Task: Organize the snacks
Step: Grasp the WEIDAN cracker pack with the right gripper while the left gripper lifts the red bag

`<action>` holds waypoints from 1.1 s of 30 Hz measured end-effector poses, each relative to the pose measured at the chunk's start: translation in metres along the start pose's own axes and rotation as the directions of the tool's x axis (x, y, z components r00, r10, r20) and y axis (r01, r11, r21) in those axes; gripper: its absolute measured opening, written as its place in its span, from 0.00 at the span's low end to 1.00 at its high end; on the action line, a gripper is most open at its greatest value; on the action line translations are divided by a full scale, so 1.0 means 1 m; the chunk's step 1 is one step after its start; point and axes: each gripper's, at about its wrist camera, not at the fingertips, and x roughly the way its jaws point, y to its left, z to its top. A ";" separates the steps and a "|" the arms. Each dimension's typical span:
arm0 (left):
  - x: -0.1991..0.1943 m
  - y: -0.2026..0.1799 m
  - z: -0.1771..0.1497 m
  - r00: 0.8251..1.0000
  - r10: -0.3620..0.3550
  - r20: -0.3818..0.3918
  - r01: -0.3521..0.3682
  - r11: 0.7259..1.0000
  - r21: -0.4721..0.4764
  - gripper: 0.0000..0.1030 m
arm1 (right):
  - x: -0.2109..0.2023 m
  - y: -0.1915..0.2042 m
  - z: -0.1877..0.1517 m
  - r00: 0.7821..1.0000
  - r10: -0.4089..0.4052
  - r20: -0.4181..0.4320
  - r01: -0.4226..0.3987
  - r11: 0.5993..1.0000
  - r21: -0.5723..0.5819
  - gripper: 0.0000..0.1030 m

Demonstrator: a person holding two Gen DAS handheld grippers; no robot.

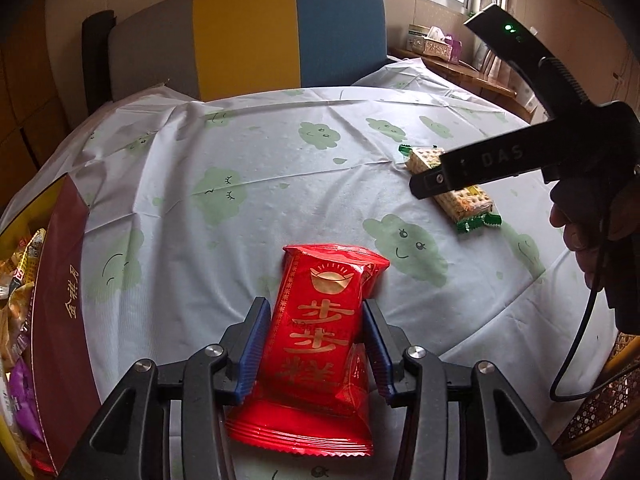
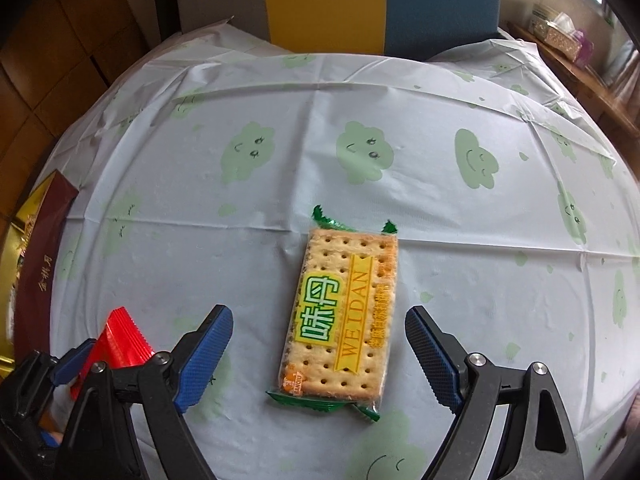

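Note:
A red snack packet [image 1: 328, 280] with gold print sits between the blue pads of my left gripper [image 1: 315, 304], which is shut on its sides just above the table. The same red packet [image 2: 120, 340] shows at the lower left of the right wrist view. A clear cracker pack [image 2: 340, 312] with green ends lies flat on the tablecloth. My right gripper [image 2: 319, 312] straddles it from above, open, with a gap on each side between pad and pack. In the left wrist view the cracker pack [image 1: 464, 200] is partly hidden by the right gripper's black housing.
A maroon and gold box [image 1: 60, 320] holding several snacks stands at the table's left edge. A grey, yellow and blue chair back [image 1: 248, 36] rises behind the table. A wooden shelf with a tissue box [image 1: 434, 42] is at the far right. A person's hand [image 1: 576, 232] holds the right gripper.

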 end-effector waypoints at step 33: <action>-0.003 -0.002 -0.006 0.999 0.017 0.034 -0.016 0.999 -0.031 0.46 | 0.007 0.023 -0.005 0.999 -0.050 0.000 0.050 0.991 -0.126 0.51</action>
